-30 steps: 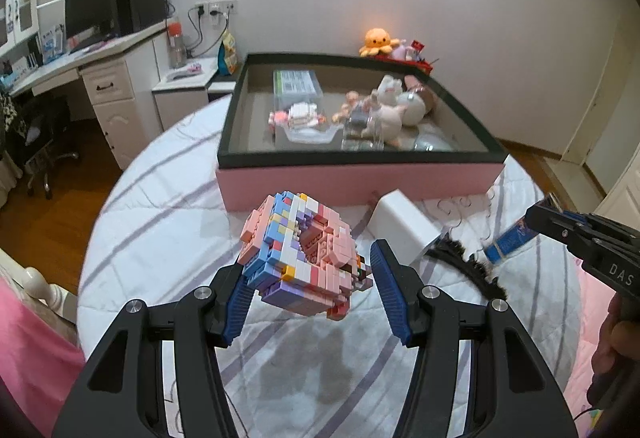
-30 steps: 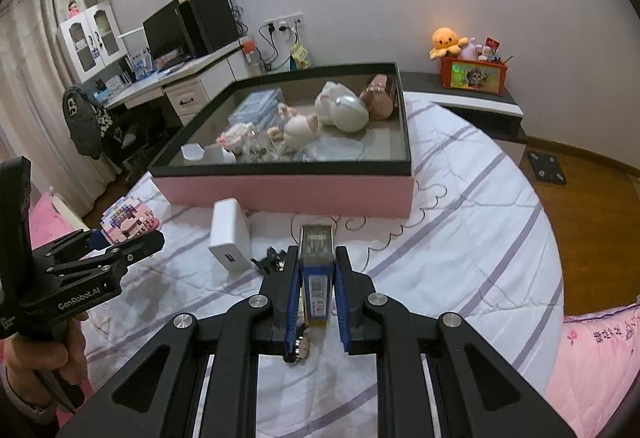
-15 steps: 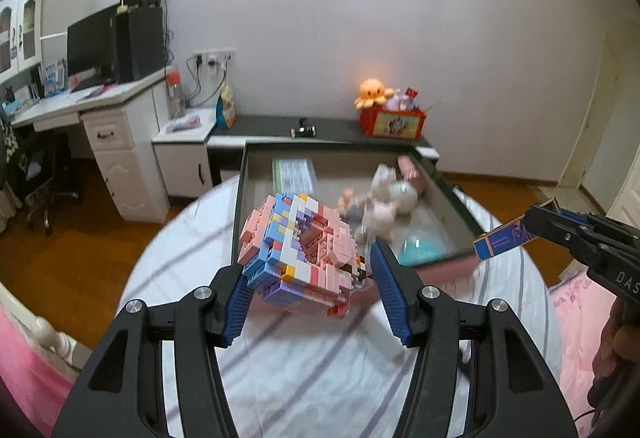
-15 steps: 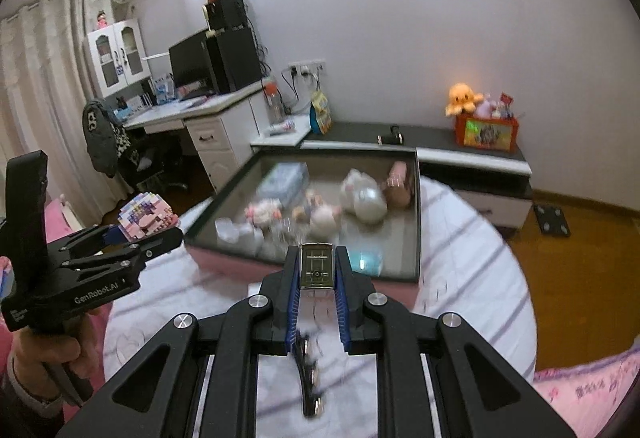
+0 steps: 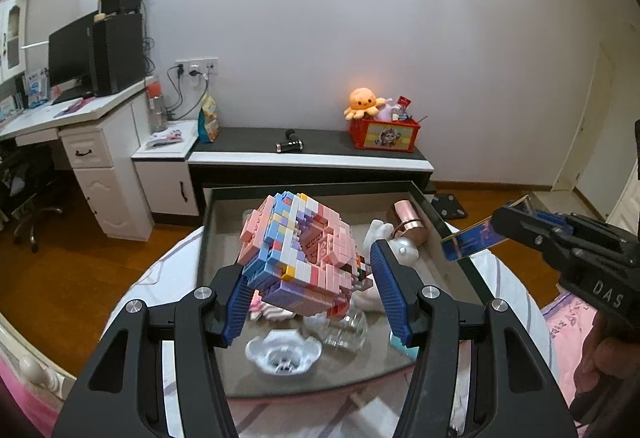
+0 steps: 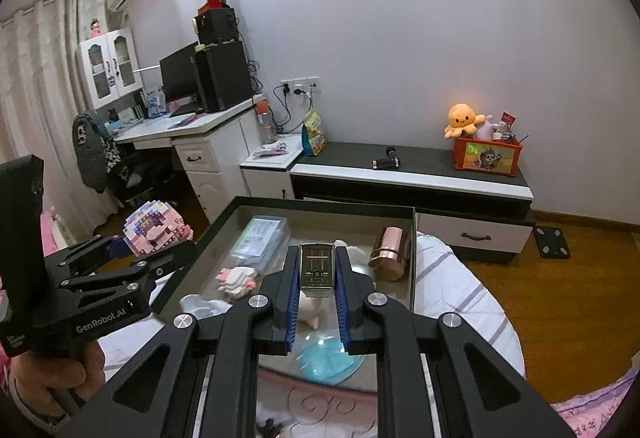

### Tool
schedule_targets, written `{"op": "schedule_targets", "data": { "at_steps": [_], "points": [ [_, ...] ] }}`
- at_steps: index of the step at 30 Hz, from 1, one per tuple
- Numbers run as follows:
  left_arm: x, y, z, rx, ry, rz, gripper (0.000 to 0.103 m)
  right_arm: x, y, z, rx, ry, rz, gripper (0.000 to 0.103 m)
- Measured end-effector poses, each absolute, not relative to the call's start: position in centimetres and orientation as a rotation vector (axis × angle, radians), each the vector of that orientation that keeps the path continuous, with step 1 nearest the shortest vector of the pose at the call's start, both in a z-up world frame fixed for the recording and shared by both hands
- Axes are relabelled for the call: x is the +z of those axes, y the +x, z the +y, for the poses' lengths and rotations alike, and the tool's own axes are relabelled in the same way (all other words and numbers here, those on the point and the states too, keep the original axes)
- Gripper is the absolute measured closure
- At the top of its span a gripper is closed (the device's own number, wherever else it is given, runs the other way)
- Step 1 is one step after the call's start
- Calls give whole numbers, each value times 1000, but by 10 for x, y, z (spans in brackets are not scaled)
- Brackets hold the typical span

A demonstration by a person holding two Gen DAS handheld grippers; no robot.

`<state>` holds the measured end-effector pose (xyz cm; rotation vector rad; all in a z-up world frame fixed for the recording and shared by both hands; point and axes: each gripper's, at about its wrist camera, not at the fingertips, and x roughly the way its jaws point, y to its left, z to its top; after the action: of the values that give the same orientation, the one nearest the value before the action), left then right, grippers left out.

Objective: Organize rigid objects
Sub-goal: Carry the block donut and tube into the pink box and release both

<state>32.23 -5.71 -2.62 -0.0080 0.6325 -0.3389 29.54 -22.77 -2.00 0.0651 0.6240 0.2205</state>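
Pastel brick model [image 5: 298, 256] clamped in left gripper [image 5: 308, 290] at frame centre, slim blue box [image 6: 316, 265] pinched by right gripper [image 6: 316, 292], both above dark-rimmed tray [image 6: 320, 207].

The tray [image 6: 413, 254] lies on the bed [image 6: 460, 290], before the low cabinet [image 6: 416, 174]. In it, the metal cup [image 6: 390, 252] sits at two o'clock, the plastic box [image 6: 262, 238] at ten, the blue lid [image 6: 326, 360] at six. A toy crate [image 6: 487, 155] stands on the cabinet's right end.
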Motion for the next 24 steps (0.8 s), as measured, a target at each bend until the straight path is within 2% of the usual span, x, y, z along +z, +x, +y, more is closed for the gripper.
{"op": "schedule_targets", "data": {
  "at_steps": [17, 18, 19, 20, 22, 23, 24],
  "points": [
    [-76, 374, -86, -328, 24, 773, 44, -58, 332, -234, 192, 86, 749, 87],
    [-79, 374, -86, -319, 26, 781, 43, -60, 332, -234, 185, 91, 753, 87],
    [-80, 373, -85, -307, 27, 783, 36, -60, 333, -235, 181, 93, 756, 87],
    [-79, 371, -84, -296, 27, 779, 24, -61, 332, -236, 177, 97, 754, 84],
    [-73, 363, -77, -260, 24, 749, 12, -61, 330, -239, 163, 113, 747, 60],
    [-68, 356, -73, -252, 19, 726, 7, -60, 328, -242, 159, 124, 739, 34],
    [-63, 351, -71, -248, 15, 711, 4, -59, 326, -243, 157, 130, 732, 18]
  ]
}}
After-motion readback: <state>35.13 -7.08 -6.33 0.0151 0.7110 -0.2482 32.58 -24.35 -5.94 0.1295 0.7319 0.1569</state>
